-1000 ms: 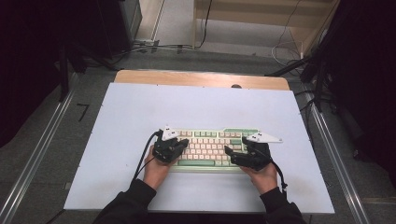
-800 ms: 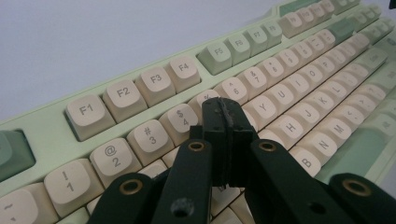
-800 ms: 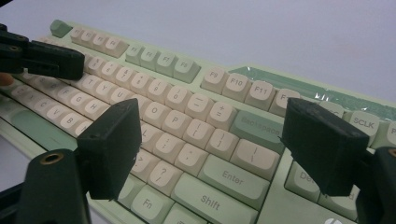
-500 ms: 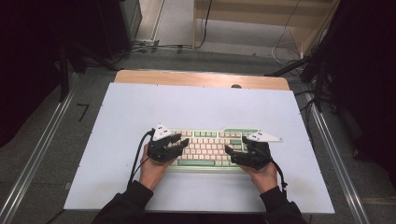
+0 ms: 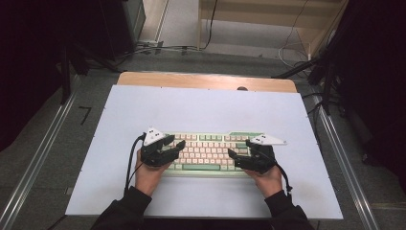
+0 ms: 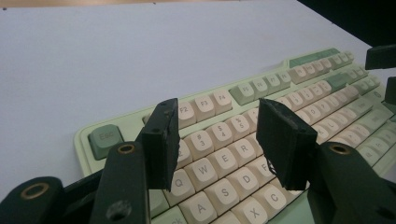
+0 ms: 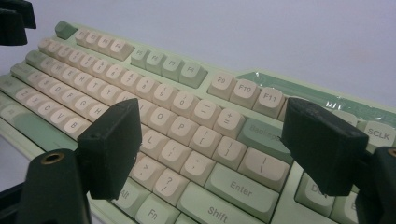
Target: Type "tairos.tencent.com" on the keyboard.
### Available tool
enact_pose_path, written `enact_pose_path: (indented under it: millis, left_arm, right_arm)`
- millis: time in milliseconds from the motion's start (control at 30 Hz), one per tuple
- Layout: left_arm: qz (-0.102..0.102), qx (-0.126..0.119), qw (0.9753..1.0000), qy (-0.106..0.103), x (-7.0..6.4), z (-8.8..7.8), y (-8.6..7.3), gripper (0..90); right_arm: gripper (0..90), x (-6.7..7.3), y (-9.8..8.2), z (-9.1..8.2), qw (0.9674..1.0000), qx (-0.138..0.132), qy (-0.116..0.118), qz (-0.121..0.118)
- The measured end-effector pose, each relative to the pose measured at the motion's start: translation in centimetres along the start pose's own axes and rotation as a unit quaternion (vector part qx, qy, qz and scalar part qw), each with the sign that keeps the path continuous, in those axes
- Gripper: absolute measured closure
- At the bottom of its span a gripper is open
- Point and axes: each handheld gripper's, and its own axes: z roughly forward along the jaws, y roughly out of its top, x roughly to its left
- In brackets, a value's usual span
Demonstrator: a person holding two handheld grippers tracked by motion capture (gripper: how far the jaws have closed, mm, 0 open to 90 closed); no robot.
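Tabletop [image 5: 206, 108]: pale, wide, bare apart from the keyboard; wooden strip along the far edge.

Keyboard [image 5: 210, 143]: pale green case with cream and green keycaps, lying flat near the person's side of the tabletop, long side across; squarely between the two hands.

Left tongs [image 5: 173, 143]: over the keyboard's left end, jaws part open and just been opening, nothing between them; in the left gripper view the pads hang above the number and letter rows, clear of the keys.

Right tongs [image 5: 239, 154]: over the keyboard's right end, jaws spread wide, holding nothing; in the right gripper view the Enter and bracket keys lie between and below the pads.

Step in hand: probably a two-sided hold or a press on the keyboard, judged from both tongs poised over opposite ends.

Doing it well, for a lift: bring each pair down over the case edge rather than the keycaps, since caps tilt and pop off under side pressure; close both sides evenly; keep the keyboard level.

Doing it well, for a press: narrow the jaws first, come straight down on one cap, avoid catching neighbours.

Risk: uneven closing likely to skew the keyboard across the smooth tabletop.

Escape key [image 6: 105, 138]: green, at the near-left corner in the left gripper view; handy landmark for the left edge.
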Motion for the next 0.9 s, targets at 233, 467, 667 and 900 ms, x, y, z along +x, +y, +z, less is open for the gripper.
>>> enact_pose_path:
  millis: [233,467,667,900]
  left_arm:
    - [-0.001,-0.002,1.0000,0.006,0.2,-0.4,-0.2,47.0]
    - [-0.009,-0.002,0.9997,0.022,0.6,-1.1,-0.5,40.3]
    - [-0.015,-0.005,0.9994,0.033,1.0,-1.8,-0.7,39.3]
    - [-0.018,-0.005,0.9990,0.040,1.2,-2.4,-1.1,39.4]
  right_arm:
    - [19.1,0.1,0.1,0.2,1.0000,-0.001,0.001,-0.003]
    - [21.0,0.6,0.5,0.8,0.9999,0.002,0.009,-0.009]
    - [31.8,1.0,0.8,1.4,0.9997,0.000,0.019,-0.018]
    - [47.5,1.4,1.0,2.0,0.9994,0.000,0.028,-0.022]
